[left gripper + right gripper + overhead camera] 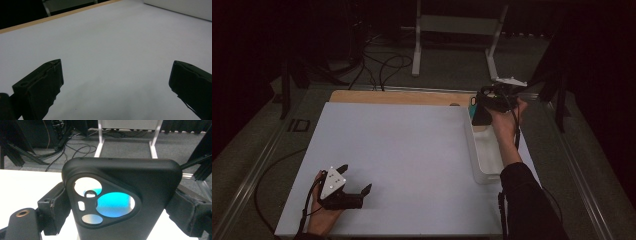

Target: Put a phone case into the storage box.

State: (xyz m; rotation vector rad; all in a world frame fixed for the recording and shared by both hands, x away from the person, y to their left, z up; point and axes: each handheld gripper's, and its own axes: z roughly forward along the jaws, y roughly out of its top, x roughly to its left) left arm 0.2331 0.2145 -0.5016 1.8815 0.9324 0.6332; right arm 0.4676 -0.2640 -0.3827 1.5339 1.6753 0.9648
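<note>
- While gripped by both edges, black phone case (122,202) standing upright between the pads of the right gripper (115,207), back panel and camera cut-outs facing the lens.
- Right jaws closed to the width of the case, one pad pressed on each side, no gap showing at either edge.
- Through the cut-outs, a patch of turquoise and some white, just beyond the fingertips.
- From above, right gripper (484,111) raised over the far end of the white bin (482,160), dark case hanging below the pads, a teal object (472,102) just beside the fingers at the bin's far corner.
- Hard to tell from the high view whether the case touches the bin or hangs free of it.
- Over on the other side, left gripper (354,179) low at the near edge of the white mat (402,150), well apart from the case.
- Left jaws spread wide, nothing between the pads, bare mat under and ahead of the fingertips.
- Same story in the left gripper view: left gripper (115,85) gaping, one finger (40,85) at each lower corner, white mat (107,45) running out ahead.
- Beyond those fingertips, the wooden table edge (50,17) and a slice of the bin's wall (182,7) far off.
</note>
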